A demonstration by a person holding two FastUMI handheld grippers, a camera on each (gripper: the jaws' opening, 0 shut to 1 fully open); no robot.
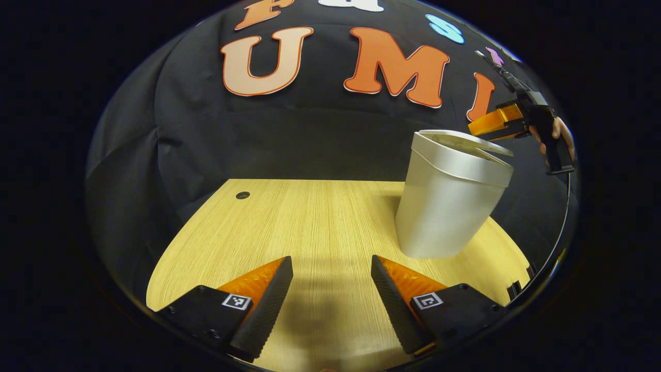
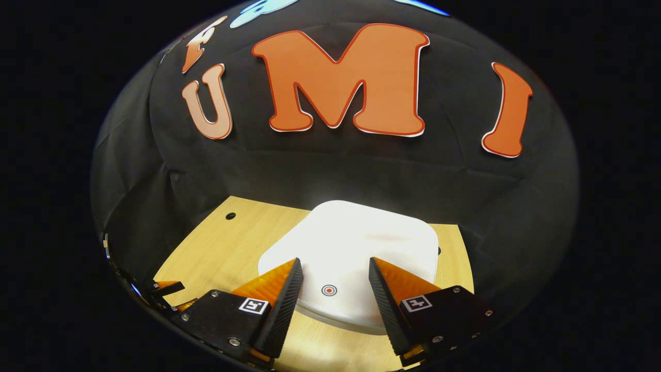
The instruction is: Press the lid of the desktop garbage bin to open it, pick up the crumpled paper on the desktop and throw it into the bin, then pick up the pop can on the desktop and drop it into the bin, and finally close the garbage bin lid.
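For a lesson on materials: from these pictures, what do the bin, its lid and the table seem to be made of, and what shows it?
Bin: probably plastic, smooth with a satin, slightly silvery sheen; soft highlights and rounded moulded edges suggest it, though painted metal is possible.
Lid: likely glossy white plastic, one smooth seamless surface with a small ring mark.
Table: pale wood or wood-look laminate; fine straight grain lines, matt, with a round hole.

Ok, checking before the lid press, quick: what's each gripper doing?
Left gripper: open, empty, over the table.
Right gripper: open, empty, above the bin lid.
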